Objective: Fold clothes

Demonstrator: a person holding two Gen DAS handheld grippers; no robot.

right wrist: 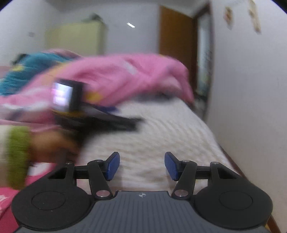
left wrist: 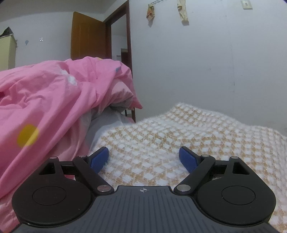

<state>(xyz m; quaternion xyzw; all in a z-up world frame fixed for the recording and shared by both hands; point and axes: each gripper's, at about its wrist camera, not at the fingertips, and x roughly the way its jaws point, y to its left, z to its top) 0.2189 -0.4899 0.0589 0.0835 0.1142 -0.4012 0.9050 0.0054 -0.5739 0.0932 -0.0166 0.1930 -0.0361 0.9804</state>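
1. The left gripper (left wrist: 144, 157) stood with its jaws spread wide, and nothing lay between the two blue pads (left wrist: 99, 159).
2. Its tips hovered low over a fuzzy blanket (left wrist: 179, 136) checked in white and tan, which covered the bed; I could not tell whether the pads brushed the nap.
3. At about ten o'clock from that gripper a heap of pink cloth (left wrist: 53, 100) with white and yellow spots was piled high, apart from the pads.
4. A grey fold (left wrist: 104, 123) showed under the pink heap at its near edge, around eleven o'clock.
5. The right gripper (right wrist: 142, 165) was open to a middling width, holding nothing, the blanket (right wrist: 161, 125) showing pale in the gap.
6. From the right gripper's own view the left gripper (right wrist: 138, 121) appeared at ten o'clock, blurred, with a small lit screen (right wrist: 61, 95) on its back and a hand (right wrist: 53, 145) beneath it, a green cuff (right wrist: 18, 154) at the wrist.
7. The pink cloth (right wrist: 125, 77) lay beyond at twelve o'clock, well away from the right gripper's pads, with something blue-green (right wrist: 32, 68) at the far left behind it.
8. A brown door (left wrist: 87, 35) stood open at twelve o'clock, and two small rags (left wrist: 150, 12) hung on the white wall (left wrist: 197, 62) at one o'clock.
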